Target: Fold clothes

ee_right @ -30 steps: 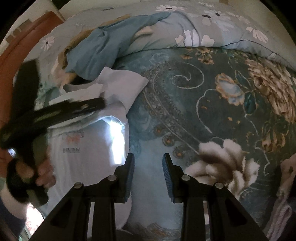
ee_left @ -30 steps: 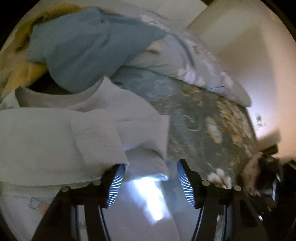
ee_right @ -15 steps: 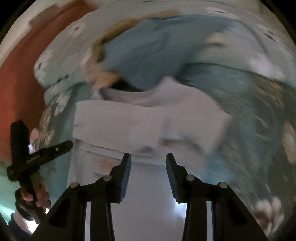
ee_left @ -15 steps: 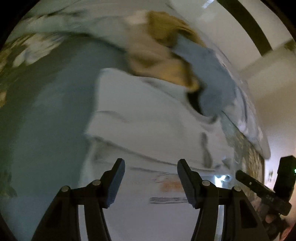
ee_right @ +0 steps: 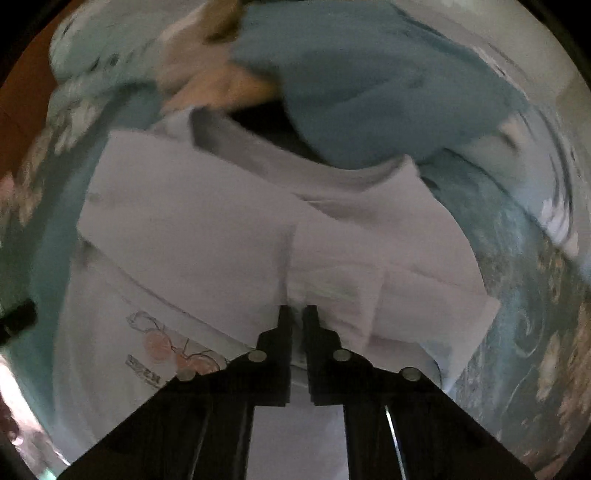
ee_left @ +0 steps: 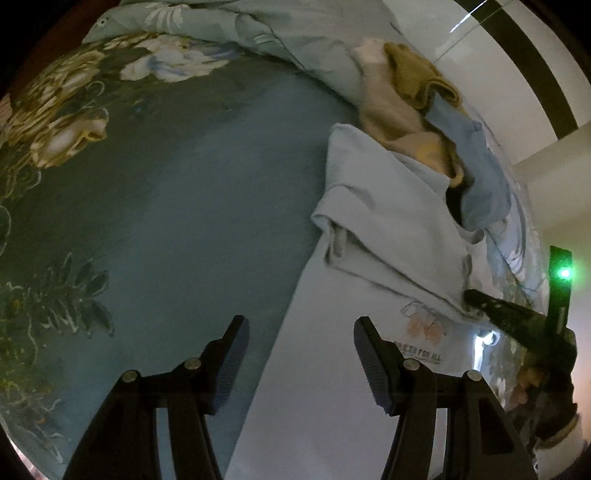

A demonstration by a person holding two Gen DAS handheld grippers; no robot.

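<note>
Now spread flat on the bedspread [ee_left: 177,206]: white shirt [ee_left: 332,369], sleeves folded across chest, print showing. Beyond its collar, heaped blue garment [ee_right: 369,85] and tan cloth [ee_left: 399,110]. Left gripper [ee_left: 301,360] gaping over shirt's edge, holding nothing. Right gripper [ee_right: 297,317] pinched tight on a folded sleeve of the shirt. No containers seen.

One white T-shirt [ee_left: 388,236] lies on one floral bedspread [ee_left: 177,206], beside a heap of three other garments: one blue [ee_left: 480,177], one mustard yellow [ee_left: 417,74], one cream [ee_left: 388,110]. Two grippers, the left [ee_left: 301,354] and the right [ee_right: 297,317], are at work above one rumpled duvet [ee_left: 295,33].
</note>
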